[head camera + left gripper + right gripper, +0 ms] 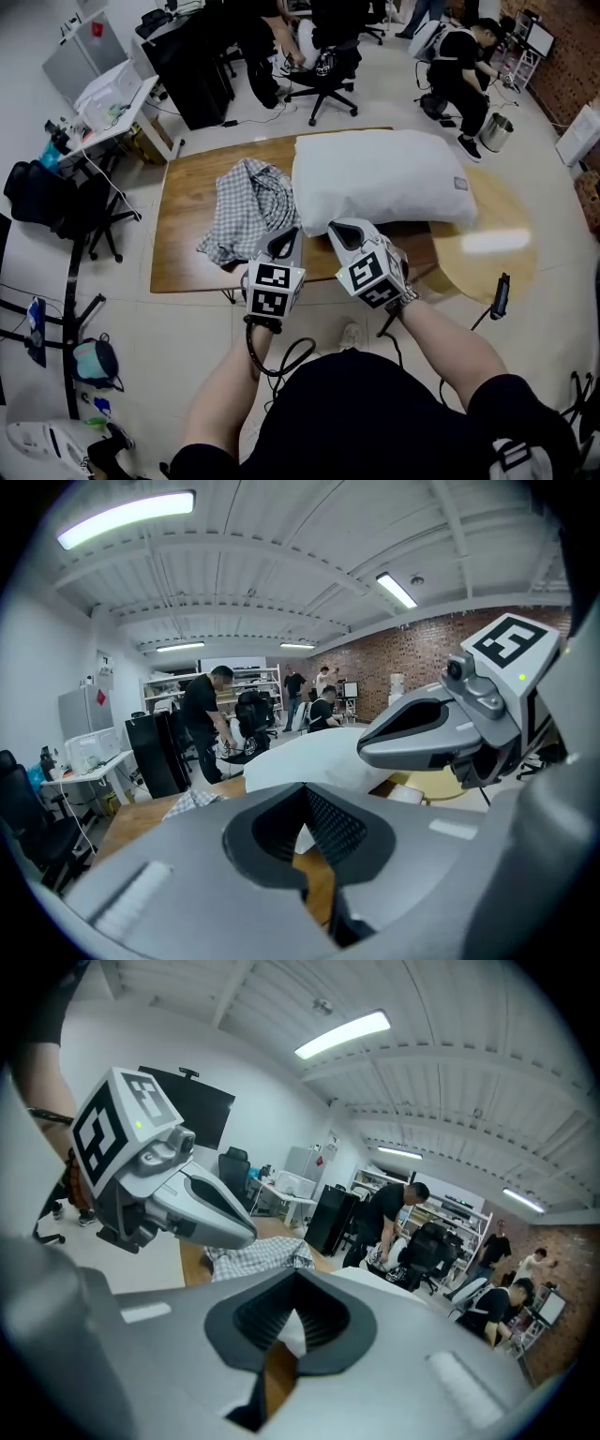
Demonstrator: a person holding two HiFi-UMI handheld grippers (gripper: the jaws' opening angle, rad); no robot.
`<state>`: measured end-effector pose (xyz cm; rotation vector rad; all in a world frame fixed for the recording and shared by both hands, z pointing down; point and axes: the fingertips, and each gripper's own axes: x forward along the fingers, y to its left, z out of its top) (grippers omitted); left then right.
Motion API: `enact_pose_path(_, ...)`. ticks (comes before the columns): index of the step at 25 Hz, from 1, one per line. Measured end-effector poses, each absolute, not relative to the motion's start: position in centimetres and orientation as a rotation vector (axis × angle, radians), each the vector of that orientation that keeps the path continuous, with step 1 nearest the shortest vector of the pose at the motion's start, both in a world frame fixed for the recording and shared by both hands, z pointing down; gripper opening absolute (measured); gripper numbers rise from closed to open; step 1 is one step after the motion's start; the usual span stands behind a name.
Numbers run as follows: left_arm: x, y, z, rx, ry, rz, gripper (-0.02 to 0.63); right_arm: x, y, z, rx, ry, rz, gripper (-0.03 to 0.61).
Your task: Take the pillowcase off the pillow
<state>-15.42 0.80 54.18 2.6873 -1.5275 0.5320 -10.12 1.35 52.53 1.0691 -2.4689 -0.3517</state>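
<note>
A bare white pillow (380, 178) lies across the far right of the wooden table (187, 253). Beside it on the left, a checked grey pillowcase (246, 208) sits in a crumpled heap. My left gripper (286, 234) is shut and hovers at the table's near edge, just right of the pillowcase. Close beside it, my right gripper (339, 228) is shut too, in front of the pillow's near left corner. Neither holds anything. The left gripper view shows the pillow (309, 752) ahead and the pillowcase (192, 799) at left. The right gripper view shows the pillowcase (258, 1260) beyond my left gripper (202, 1208).
A round yellow table (487, 244) adjoins the wooden one on the right, with a phone on a stand (501, 295) by it. Office chairs (323, 75) and people stand behind the table. A black chair (56, 202) and a cluttered desk (112, 108) are at left.
</note>
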Motion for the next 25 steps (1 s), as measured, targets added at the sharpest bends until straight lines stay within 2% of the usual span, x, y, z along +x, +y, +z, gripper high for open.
enact_pose_path(25,-16.0,7.5,51.1,2.758,-1.5,0.461,0.005,-11.5,8.9,49.2,1.181,-2.491,-0.395,0.0)
